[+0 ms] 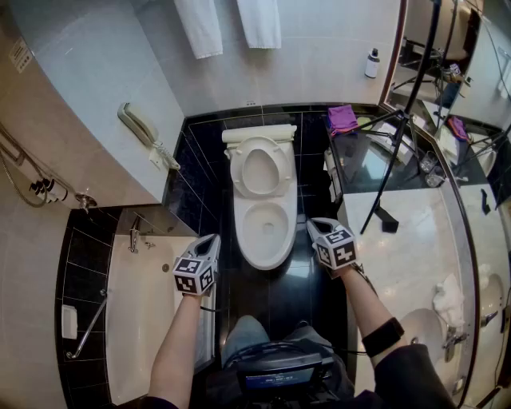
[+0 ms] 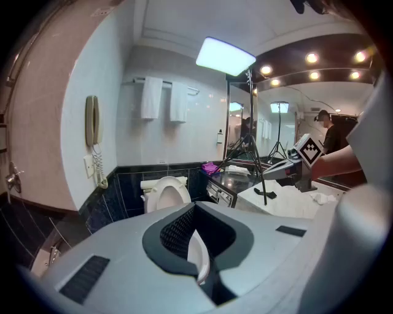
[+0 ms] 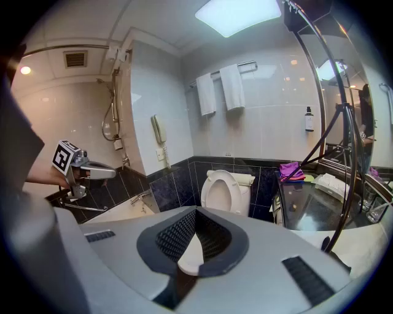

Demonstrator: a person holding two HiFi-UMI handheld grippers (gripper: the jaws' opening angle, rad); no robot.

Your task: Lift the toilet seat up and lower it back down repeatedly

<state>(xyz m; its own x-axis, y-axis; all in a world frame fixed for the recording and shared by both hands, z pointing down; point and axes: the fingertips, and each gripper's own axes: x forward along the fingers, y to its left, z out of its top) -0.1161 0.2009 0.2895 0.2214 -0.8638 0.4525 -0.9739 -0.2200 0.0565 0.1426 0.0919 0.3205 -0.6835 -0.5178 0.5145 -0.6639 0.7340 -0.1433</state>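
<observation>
The white toilet (image 1: pixel 266 228) stands at the middle of the dark tiled floor, its bowl uncovered. Its seat (image 1: pixel 262 166) stands upright against the tank; it also shows in the left gripper view (image 2: pixel 167 195) and the right gripper view (image 3: pixel 221 192). My left gripper (image 1: pixel 211 240) hovers just left of the bowl's front, shut with nothing in it. My right gripper (image 1: pixel 315 225) hovers just right of the bowl, shut and empty too. Neither touches the toilet. Each gripper's own view shows its black pads together, left gripper (image 2: pixel 195 211) and right gripper (image 3: pixel 195 214).
A bathtub (image 1: pixel 136 319) runs along the left, with a wall phone (image 1: pixel 137 124) above it. The vanity counter (image 1: pixel 415 240) and a black tripod (image 1: pixel 399 136) stand at the right. Towels (image 1: pixel 227 24) hang on the far wall. A purple cloth (image 1: pixel 342 118) lies by the tank.
</observation>
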